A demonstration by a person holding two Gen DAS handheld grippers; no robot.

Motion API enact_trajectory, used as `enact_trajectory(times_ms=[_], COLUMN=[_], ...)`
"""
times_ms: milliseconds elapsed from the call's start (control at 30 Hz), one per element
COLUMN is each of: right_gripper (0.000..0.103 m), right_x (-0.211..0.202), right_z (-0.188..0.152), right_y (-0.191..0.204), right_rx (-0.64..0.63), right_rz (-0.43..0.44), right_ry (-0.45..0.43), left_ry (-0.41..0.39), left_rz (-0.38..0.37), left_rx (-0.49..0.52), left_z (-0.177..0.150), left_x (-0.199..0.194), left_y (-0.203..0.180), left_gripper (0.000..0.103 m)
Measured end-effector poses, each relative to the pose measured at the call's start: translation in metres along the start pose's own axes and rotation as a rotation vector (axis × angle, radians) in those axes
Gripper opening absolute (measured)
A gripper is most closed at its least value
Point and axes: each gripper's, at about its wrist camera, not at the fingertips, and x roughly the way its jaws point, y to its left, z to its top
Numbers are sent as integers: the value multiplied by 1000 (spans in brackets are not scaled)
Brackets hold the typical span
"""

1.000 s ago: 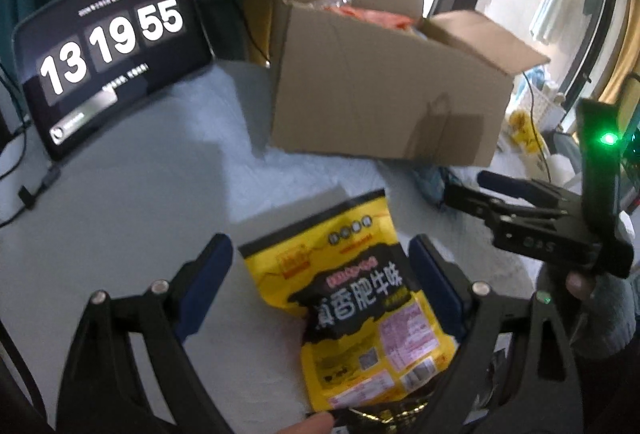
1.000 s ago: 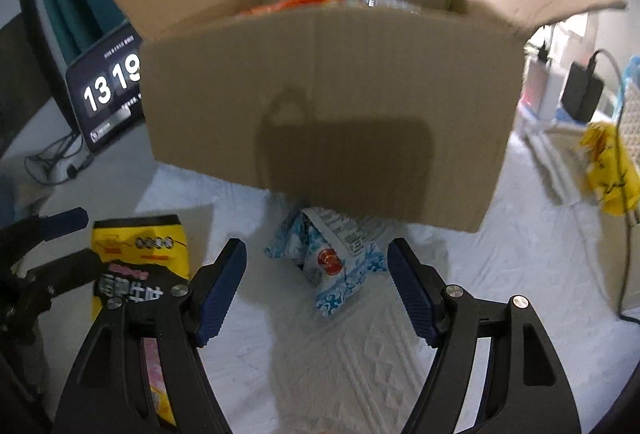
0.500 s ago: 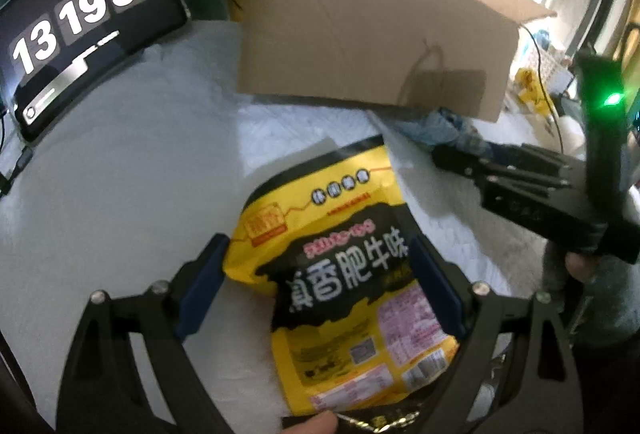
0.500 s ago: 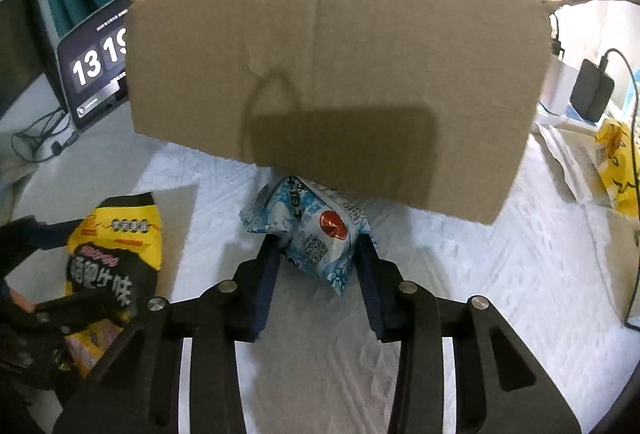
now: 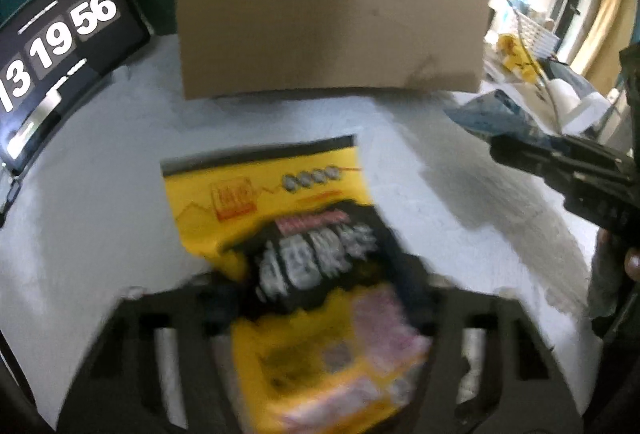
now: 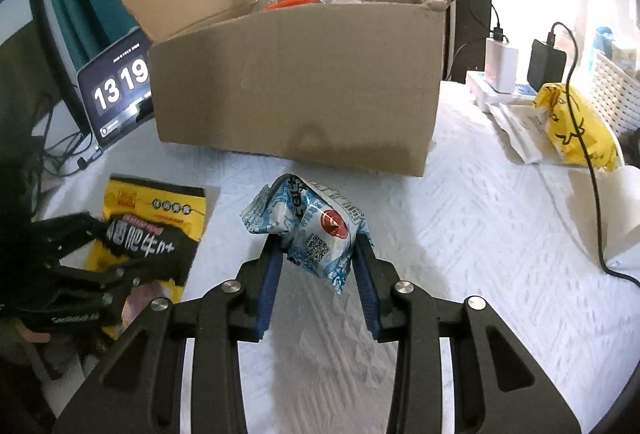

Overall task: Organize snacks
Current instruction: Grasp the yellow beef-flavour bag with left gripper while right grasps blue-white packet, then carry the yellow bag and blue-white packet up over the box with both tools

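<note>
Both grippers have closed on a snack within the last second; a second ago each stood wide open around its packet.

Left gripper [image 5: 320, 298]: the jaws have just been closing, and the yellow-and-black snack bag [image 5: 304, 258] sits between them. In the left wrist view the picture is smeared by motion, but the fingers [image 5: 224, 304] appear to press the bag's two edges at about mid-length. The right wrist view supports this: the bag's near half is caught in the left gripper, while its far end looks to rest on the white-covered table [image 6: 480, 254]. Finding: clenched on the bag, not yet clearly lifted.

Right gripper [image 6: 318, 258]: the jaws have just been closing on the blue-and-white snack packet [image 6: 312, 230], and the blue pads now clamp its two sides. The packet puckers between them and its upper end stands proud of the fingertips, pointing toward the cardboard box [image 6: 304, 81]. Compared with half a second ago the box front sits further off and the packet appears raised clear of the cloth.

Assessment: both pick-ups look secured, so the grasp step is complete on each side. The box is open, flaps up, with orange and clear wrappers already visible inside; it is the probable destination. A further yellow packet [image 6: 572, 125] lies at the table's far right, well apart, untouched.
</note>
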Motion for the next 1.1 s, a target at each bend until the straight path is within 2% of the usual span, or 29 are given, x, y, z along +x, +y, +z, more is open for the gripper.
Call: enact_trajectory(times_ms=[167,400,733,1100], right_gripper=[38,38,38,38], right_x=[-14,-42,-78,-91], right_z=[2,14,42,78], right_y=[5,4,6,5], right_rx=[-1,-6,-31,-41], right_rz=[8,3,-15,-36], right_ry=[-33,-93,-184,-252], left_ry=[-24,-93,-242,-375], left_rz=[2,1,3,46], left_rx=[35,64,74,73], left_z=[-1,7,46,98], left_x=[-8,-40,-95,-127], left_y=[-11,-16,-20,-3], left_gripper=[38,27,26,26])
